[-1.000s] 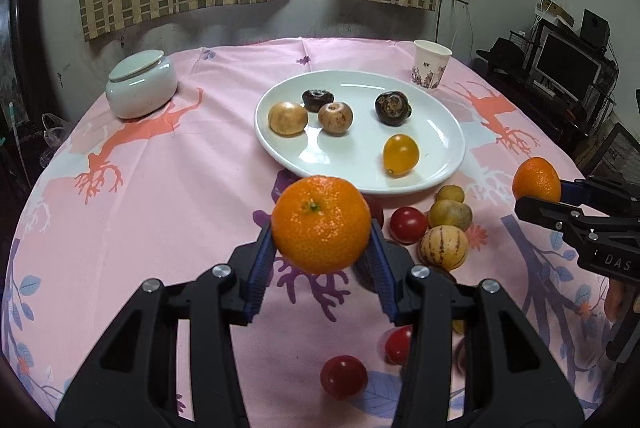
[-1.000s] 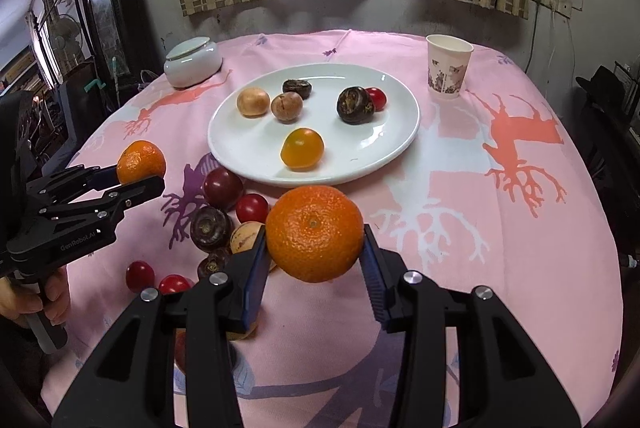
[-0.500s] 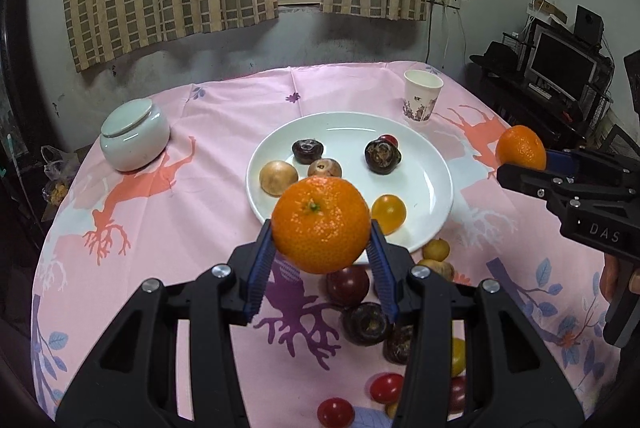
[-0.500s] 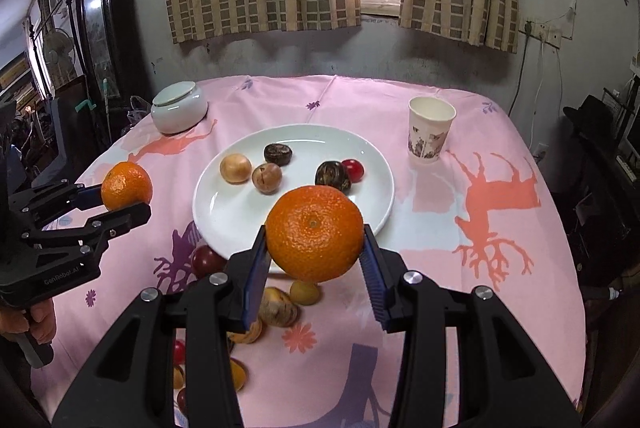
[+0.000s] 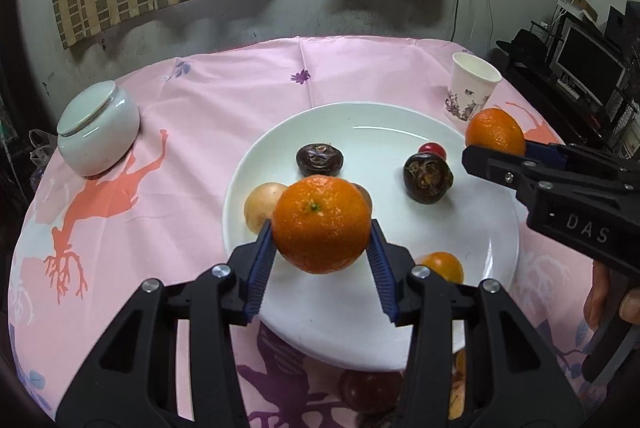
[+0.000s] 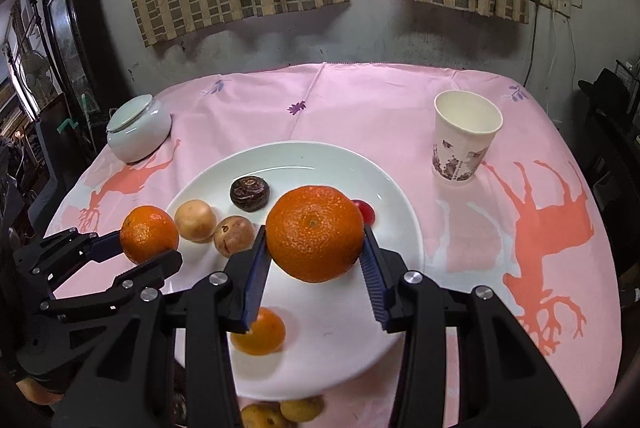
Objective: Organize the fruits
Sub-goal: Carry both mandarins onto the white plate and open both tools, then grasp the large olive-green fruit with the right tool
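My left gripper [image 5: 320, 240] is shut on an orange [image 5: 321, 224] and holds it above the near left part of the white plate [image 5: 400, 124]. My right gripper [image 6: 314, 248] is shut on a second orange [image 6: 315, 233] above the plate's [image 6: 312, 156] middle. Each gripper shows in the other view: the right with its orange [image 5: 495, 132], the left with its orange [image 6: 149, 234]. The plate holds a dark fruit [image 5: 320, 159], another dark fruit [image 5: 427, 178], a tan fruit [image 5: 262, 206], a small red fruit [image 5: 433, 149] and a yellow-orange fruit [image 6: 260, 334].
A white lidded jar [image 5: 96, 128] stands at the back left of the pink cloth. A paper cup [image 6: 464, 136] stands at the back right. Loose fruits [image 5: 370, 390] lie on the cloth just in front of the plate. Shelves with electronics stand off the table's right side.
Both grippers have carried their oranges forward from over the loose fruits to above the plate. The plate now looks larger and closer in both views.
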`<state>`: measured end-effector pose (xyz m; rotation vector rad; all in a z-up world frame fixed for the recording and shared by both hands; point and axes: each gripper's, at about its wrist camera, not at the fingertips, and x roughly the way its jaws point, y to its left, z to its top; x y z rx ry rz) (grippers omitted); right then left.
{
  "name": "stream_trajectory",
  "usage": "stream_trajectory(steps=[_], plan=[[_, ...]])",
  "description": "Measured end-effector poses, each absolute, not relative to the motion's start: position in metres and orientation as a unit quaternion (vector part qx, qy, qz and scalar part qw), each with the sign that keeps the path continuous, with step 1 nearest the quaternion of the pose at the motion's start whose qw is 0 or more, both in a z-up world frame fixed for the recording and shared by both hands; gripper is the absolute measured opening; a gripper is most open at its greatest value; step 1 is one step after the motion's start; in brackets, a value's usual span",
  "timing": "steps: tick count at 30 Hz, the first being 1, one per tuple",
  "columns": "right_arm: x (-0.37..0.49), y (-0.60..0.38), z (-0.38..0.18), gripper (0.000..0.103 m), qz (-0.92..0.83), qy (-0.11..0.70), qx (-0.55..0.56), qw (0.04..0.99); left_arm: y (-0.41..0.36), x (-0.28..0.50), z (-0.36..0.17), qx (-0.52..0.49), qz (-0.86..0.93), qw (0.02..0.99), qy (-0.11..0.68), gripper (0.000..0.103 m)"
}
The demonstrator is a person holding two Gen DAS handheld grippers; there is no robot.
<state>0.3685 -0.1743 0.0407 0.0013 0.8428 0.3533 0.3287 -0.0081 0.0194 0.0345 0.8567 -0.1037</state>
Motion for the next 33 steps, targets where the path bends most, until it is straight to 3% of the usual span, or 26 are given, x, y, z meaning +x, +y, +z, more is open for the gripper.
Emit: stream_trajectory(steps=[11,13,14,22,33], plan=[[0.411,-0.141,0.009,0.049,0.185,0.441,0.016,0.878,-0.016,0.363,-0.005,0.008,-0.046,0.900,0.433,0.049],[0.412,-0.141,0.012,0.064,0.179,0.437,0.020,0.881,-0.019,0.362,0.000,0.018,-0.040,0.900,0.433,0.075],[0.411,-0.142,0.014,0.066,0.178,0.432,0.029,0.884,-0.020,0.359,0.005,0.021,-0.039,0.903,0.427,0.078],[0.389,-0.164,0.029,0.067,0.187,0.417,0.064,0.887,-0.019,0.327,0.044,0.028,-0.050,0.920,0.387,0.088],[0.317,-0.205,0.054,0.070,0.167,0.398,0.055,0.900,-0.002,0.260,0.055,0.028,-0.043,0.923,0.380,0.092]])
